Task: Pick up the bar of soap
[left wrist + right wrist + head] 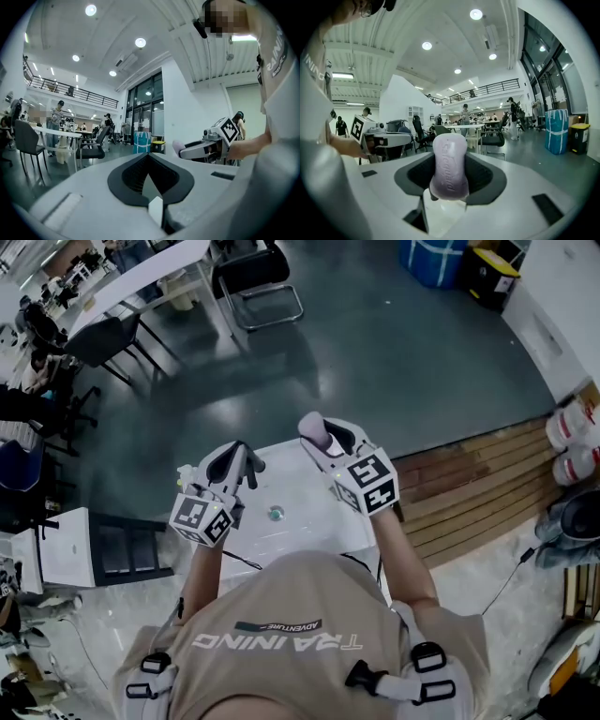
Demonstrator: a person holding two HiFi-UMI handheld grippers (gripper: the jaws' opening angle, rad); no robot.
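Observation:
A pale purple bar of soap (449, 164) stands on end between the dark pads of my right gripper (449, 183), which is shut on it. From above, the soap (315, 431) sticks out of the right gripper (323, 439), held up over the white table (309, 521). My left gripper (246, 463) is raised beside it on the left, its jaws closed together with nothing between them. Along the left gripper (149, 174) the black pads meet. The right gripper (208, 146) with the soap (178, 147) shows at that view's right.
The white table has a small round metal fitting (275, 514) in its top. A black chair (258, 277) and a long white desk (141, 277) stand on the grey floor beyond. Wooden decking (487, 474) lies to the right. A blue bin (433, 259) is at the back.

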